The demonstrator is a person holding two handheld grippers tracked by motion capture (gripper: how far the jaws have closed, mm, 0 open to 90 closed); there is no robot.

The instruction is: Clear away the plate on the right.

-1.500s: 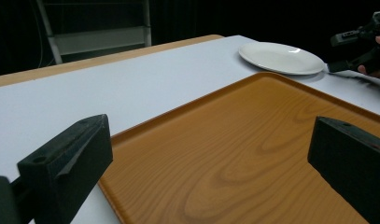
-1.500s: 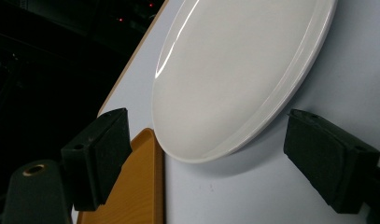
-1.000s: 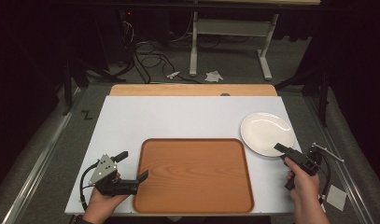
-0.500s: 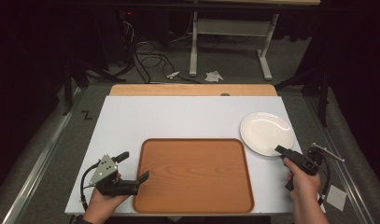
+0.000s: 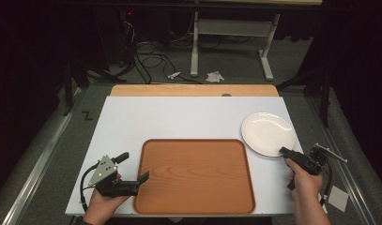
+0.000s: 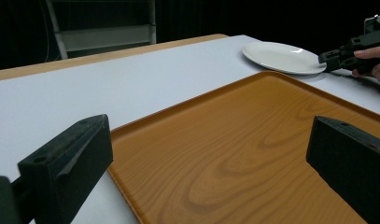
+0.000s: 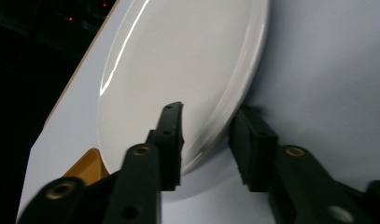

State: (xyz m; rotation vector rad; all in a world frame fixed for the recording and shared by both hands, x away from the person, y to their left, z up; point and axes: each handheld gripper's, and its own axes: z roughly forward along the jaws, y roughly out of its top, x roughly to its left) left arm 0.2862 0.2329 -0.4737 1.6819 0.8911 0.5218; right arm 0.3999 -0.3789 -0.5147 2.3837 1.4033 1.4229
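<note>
A white plate [image 5: 267, 132] lies at the table's right side, just right of a wooden tray [image 5: 194, 174]. My right gripper [image 5: 283, 151] reaches the plate's near rim. In the right gripper view its jaws [image 7: 206, 126] straddle that rim of the plate [image 7: 178, 56], one above and one below. They have just been closing, with a small gap still showing at the upper pad. My left gripper [image 5: 134, 166] is open at the tray's left edge. Its wide jaws [image 6: 208, 140] frame the tray [image 6: 178, 108], with the plate [image 6: 281, 56] and the right gripper [image 6: 325, 58] beyond.
The white table top [image 5: 179, 119] has a wooden strip [image 5: 193, 90] along its far edge. Beyond it on the floor are cables [image 5: 146, 61] and a metal stand [image 5: 231, 33]. A cable [image 5: 325, 183] trails from the right gripper past the table's right edge.
</note>
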